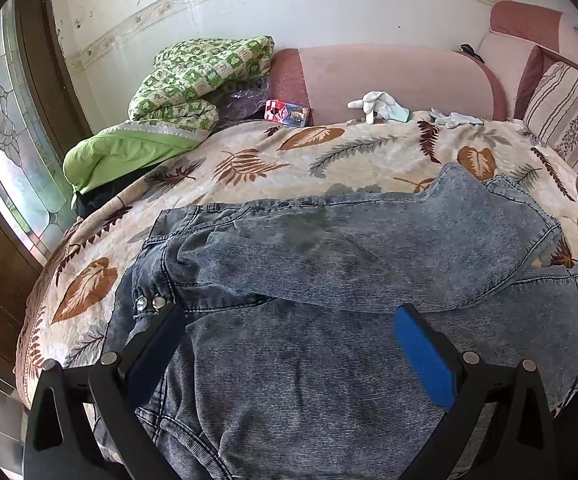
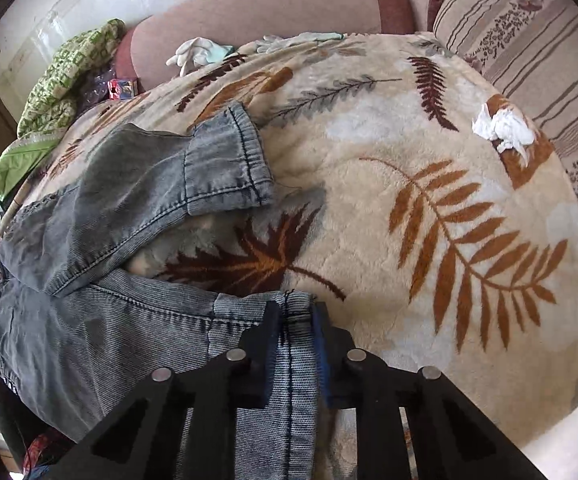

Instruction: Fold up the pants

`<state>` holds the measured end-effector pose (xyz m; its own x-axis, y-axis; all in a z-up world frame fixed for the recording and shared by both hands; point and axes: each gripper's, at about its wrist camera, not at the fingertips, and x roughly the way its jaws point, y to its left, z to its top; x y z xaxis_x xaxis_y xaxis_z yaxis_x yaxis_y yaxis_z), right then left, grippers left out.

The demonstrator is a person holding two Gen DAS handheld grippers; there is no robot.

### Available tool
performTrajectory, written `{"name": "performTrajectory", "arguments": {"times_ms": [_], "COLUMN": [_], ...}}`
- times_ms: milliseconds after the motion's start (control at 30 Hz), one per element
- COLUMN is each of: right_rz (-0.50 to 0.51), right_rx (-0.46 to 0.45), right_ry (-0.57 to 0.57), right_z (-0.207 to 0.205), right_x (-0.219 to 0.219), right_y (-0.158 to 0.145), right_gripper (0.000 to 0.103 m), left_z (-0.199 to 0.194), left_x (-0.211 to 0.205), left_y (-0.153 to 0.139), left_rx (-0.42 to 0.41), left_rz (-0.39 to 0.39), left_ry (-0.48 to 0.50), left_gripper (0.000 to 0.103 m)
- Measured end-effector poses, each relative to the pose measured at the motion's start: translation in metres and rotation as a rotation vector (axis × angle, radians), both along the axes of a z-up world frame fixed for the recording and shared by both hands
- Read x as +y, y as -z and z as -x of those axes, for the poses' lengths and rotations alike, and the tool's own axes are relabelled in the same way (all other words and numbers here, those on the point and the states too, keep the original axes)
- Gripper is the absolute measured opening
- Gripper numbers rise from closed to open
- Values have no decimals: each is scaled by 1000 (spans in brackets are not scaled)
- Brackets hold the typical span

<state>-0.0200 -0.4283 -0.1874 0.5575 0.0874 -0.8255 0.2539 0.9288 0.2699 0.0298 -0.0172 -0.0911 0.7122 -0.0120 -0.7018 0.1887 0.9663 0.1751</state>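
Observation:
Grey-blue washed denim pants [image 1: 329, 264] lie on a leaf-patterned blanket [image 1: 249, 160], waist to the left, legs running right. My left gripper [image 1: 289, 320] is open just above the seat and near leg, with blue pads [image 1: 425, 360] wide apart and nothing between them. In the right wrist view, my right gripper [image 2: 295, 320] is shut on the hem of the near pant leg [image 2: 293, 360]. The far leg's cuff [image 2: 229, 160] lies flat on the blanket [image 2: 409, 160], apart from the near leg.
A green quilt [image 1: 193, 92] is piled at the back left. White gloves [image 1: 377, 106] and a small red box [image 1: 287, 112] lie by the pink sofa back [image 1: 389, 76]. A striped cushion [image 2: 529, 40] and a crumpled white tissue [image 2: 505, 128] are on the right.

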Motion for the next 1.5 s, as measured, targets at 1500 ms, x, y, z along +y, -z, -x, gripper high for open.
{"name": "performTrajectory", "arguments": {"times_ms": [1500], "right_rz": [-271], "right_rx": [-108], "right_ry": [-32], "right_z": [-78], "right_x": [7], "right_y": [-60], "right_gripper": [30], "left_z": [-144], "left_x": [160], "left_y": [-3], "left_rx": [206], "left_rz": [38], "left_ry": [-323], "left_gripper": [103]}}
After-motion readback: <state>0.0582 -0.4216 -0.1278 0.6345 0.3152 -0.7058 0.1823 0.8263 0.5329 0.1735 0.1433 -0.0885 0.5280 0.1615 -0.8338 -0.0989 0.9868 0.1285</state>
